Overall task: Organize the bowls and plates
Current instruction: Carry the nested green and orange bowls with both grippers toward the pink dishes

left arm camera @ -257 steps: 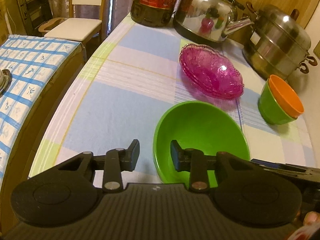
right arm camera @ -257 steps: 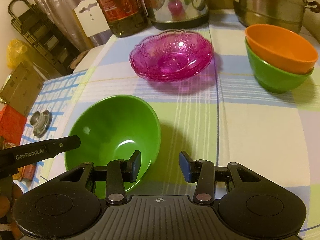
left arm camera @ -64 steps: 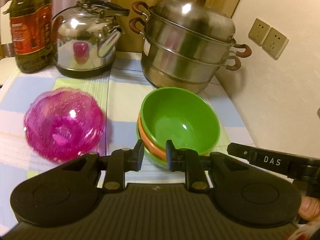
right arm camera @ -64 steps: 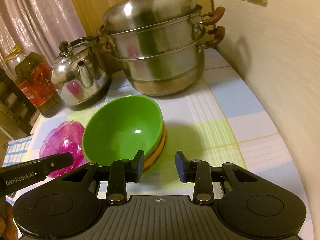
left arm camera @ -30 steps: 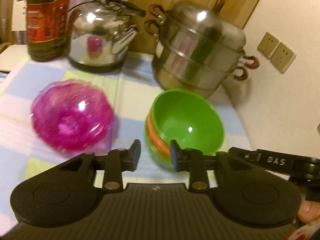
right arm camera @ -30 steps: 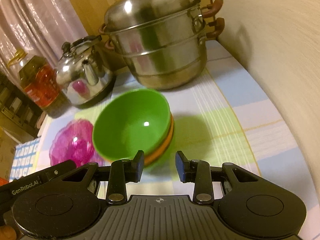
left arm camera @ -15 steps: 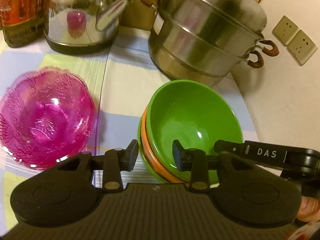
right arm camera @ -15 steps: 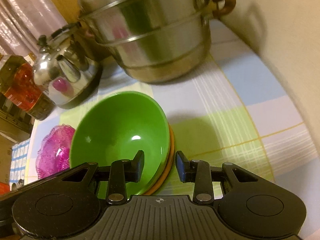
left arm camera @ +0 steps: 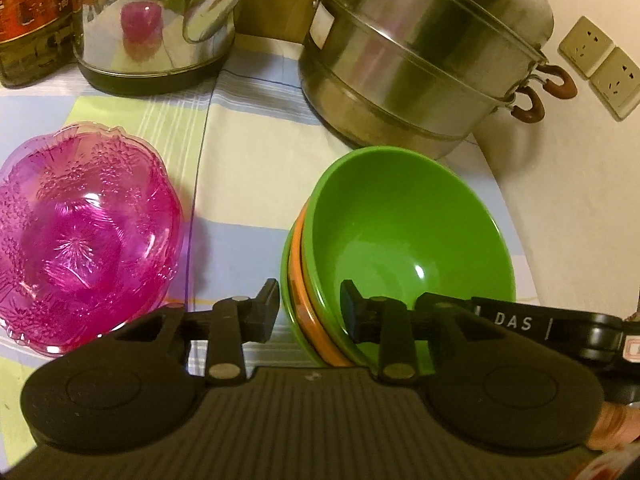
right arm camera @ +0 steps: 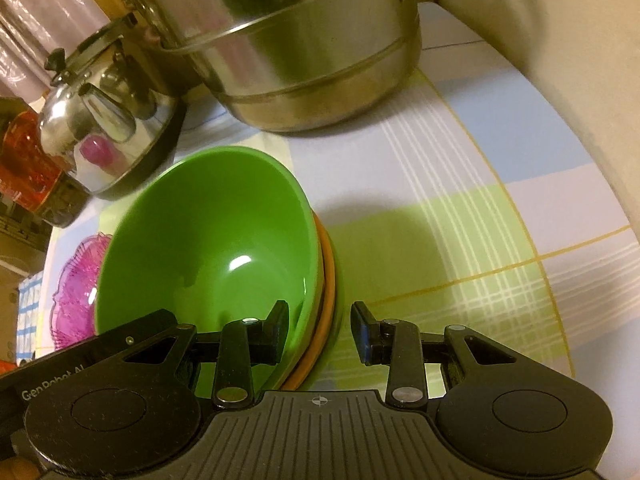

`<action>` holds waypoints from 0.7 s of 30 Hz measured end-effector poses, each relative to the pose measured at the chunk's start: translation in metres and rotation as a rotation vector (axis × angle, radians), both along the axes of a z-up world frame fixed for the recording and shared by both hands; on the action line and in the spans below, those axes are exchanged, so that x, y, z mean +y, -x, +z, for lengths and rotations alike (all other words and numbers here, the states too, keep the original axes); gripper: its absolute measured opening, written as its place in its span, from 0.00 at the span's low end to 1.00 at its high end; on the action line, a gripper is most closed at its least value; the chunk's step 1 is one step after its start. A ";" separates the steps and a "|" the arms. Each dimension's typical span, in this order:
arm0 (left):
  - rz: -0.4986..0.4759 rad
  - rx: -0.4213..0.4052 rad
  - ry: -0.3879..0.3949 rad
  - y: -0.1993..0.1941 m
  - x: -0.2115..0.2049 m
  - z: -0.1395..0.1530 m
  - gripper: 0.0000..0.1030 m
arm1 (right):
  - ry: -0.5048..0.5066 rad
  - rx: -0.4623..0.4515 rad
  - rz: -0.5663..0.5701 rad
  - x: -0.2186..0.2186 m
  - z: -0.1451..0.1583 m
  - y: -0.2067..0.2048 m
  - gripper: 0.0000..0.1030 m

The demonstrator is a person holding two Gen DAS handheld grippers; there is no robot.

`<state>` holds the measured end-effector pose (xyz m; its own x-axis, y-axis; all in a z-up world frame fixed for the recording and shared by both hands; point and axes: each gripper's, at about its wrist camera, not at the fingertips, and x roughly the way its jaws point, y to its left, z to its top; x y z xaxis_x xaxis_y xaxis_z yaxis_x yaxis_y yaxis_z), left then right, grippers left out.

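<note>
A green bowl [left arm camera: 404, 232] sits nested on top of an orange bowl [left arm camera: 298, 264] and a second green bowl beneath. The stack also shows in the right wrist view [right arm camera: 208, 248]. My left gripper [left arm camera: 308, 306] is open, its jaws straddling the near left rim of the stack. My right gripper [right arm camera: 320, 332] is open, its jaws straddling the near right rim. A stack of pink glass plates [left arm camera: 80, 236] lies to the left on the tablecloth.
A large steel steamer pot [left arm camera: 424, 52] stands right behind the bowls. A steel kettle [left arm camera: 160, 20] and an oil bottle [left arm camera: 32, 12] stand at the back left. The wall with sockets [left arm camera: 600, 64] is close on the right.
The green bowl was carried from the table's left and set into the orange bowl. Both grippers have since opened a little and moved closer and lower at the stack's rim.
</note>
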<state>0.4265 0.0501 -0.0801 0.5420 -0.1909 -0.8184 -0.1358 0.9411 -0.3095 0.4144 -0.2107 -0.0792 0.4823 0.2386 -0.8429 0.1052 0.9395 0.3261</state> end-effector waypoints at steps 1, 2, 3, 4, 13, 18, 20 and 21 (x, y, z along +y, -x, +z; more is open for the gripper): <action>-0.003 0.001 -0.003 0.000 0.000 -0.001 0.27 | 0.002 0.005 0.000 0.000 -0.002 0.000 0.34; -0.002 0.003 -0.006 -0.001 0.000 -0.001 0.27 | -0.005 0.003 0.002 0.000 -0.003 0.000 0.34; -0.002 0.003 -0.005 -0.002 0.000 -0.002 0.27 | -0.012 0.001 0.003 -0.001 -0.005 0.000 0.34; -0.003 0.004 -0.005 -0.002 0.001 -0.002 0.27 | -0.019 0.002 0.004 -0.001 -0.006 0.000 0.34; -0.024 0.009 -0.045 -0.006 -0.004 -0.003 0.24 | -0.002 0.006 0.013 0.004 -0.008 -0.001 0.32; -0.030 0.011 -0.060 -0.006 -0.005 -0.004 0.23 | -0.006 0.002 -0.003 0.003 -0.007 0.001 0.30; -0.032 0.013 -0.061 -0.006 -0.005 -0.003 0.23 | -0.009 0.003 -0.007 0.003 -0.007 0.001 0.29; -0.030 0.014 -0.059 -0.005 -0.005 -0.003 0.23 | -0.011 0.003 -0.010 0.002 -0.007 0.002 0.28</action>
<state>0.4319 0.0452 -0.0831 0.5247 -0.1582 -0.8365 -0.1111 0.9614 -0.2516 0.4128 -0.2086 -0.0857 0.4826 0.2428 -0.8415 0.1157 0.9347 0.3360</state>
